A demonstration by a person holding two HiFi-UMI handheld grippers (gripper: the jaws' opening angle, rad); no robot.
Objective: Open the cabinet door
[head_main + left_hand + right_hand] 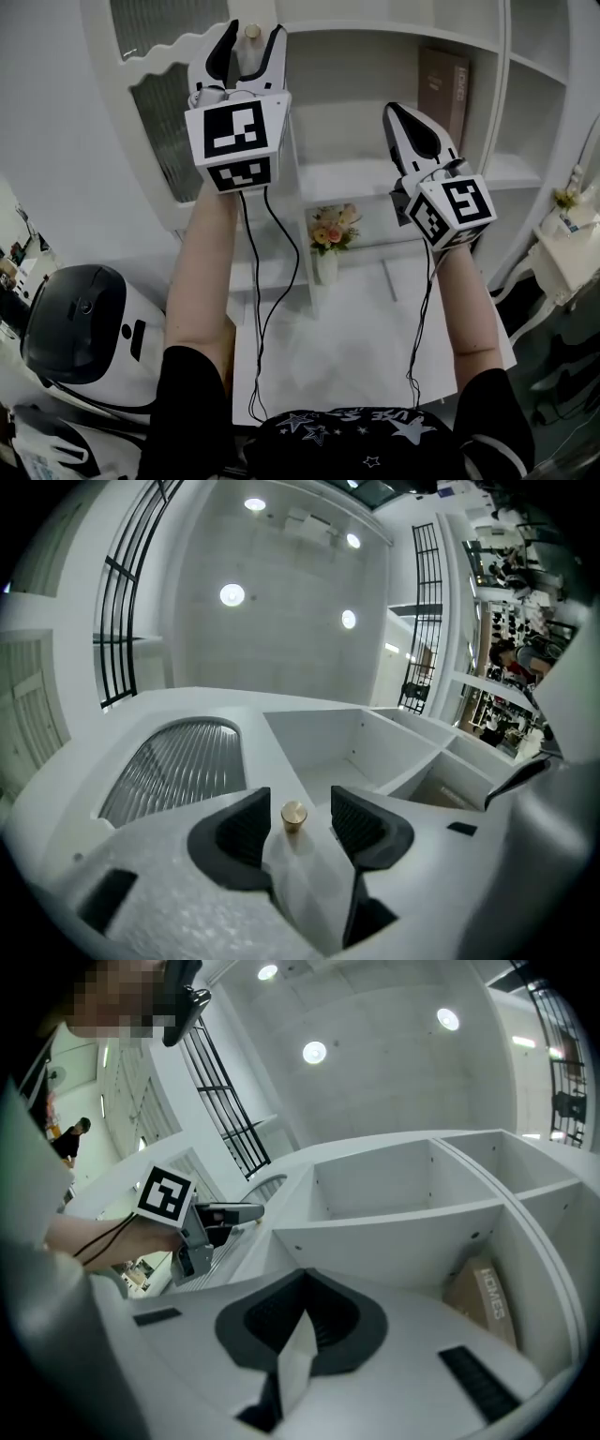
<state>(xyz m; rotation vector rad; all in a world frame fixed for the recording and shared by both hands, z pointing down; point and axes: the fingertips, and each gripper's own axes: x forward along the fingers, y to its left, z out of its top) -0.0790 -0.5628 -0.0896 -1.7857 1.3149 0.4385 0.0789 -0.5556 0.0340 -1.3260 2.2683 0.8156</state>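
Both fingers of the left gripper straddle the cabinet door at its brass knob, apart and not yet pinching, placed for a pull; the right gripper waits clenched, empty.

Head view from above, gripper views close, tilted upward, all seemingly sharing cabinet shelves

- Two grippers: left gripper, right gripper.
- One brass knob.
- One cabinet door, upper left.
- One brown book, upper right.
- One flower vase, centre.
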